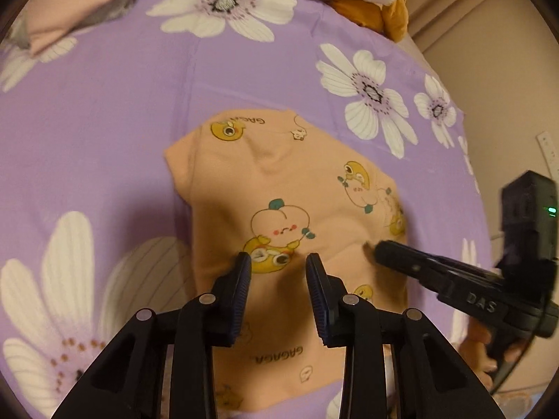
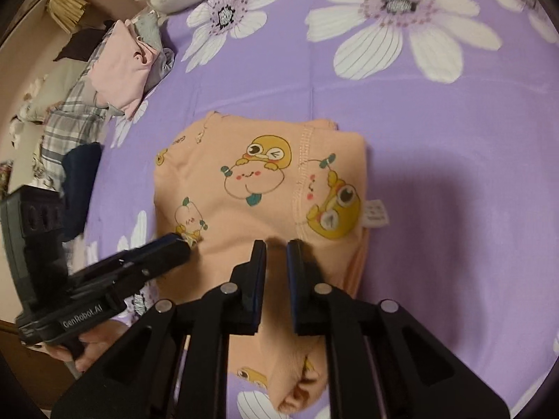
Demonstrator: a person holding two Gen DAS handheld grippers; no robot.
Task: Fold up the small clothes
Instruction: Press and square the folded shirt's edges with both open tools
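Observation:
A small peach garment [image 1: 279, 181] printed with cartoon ducks and peaches lies bunched on the purple flowered bedsheet [image 1: 104, 122]. My left gripper [image 1: 278, 262] points down at its near half. The jaws stand apart, their tips at the cloth, with the duck print showing between them. In the right wrist view the garment [image 2: 244, 209] shows a stitched seam and a white label [image 2: 375, 213]. My right gripper [image 2: 276, 246] has its tips on the cloth with only a narrow gap and no fold seen pinched. Each gripper shows in the other's view: the right gripper [image 1: 380, 251], the left gripper [image 2: 181, 241].
A pile of pink, grey and plaid clothes [image 2: 118, 59] sits at the sheet's far left edge, with a dark navy item [image 2: 82, 188] nearer. A white and orange plush toy [image 1: 367, 0] lies at the far side. A folded pink piece [image 1: 70, 10] is far left. A hand [image 2: 87, 349] holds the left gripper.

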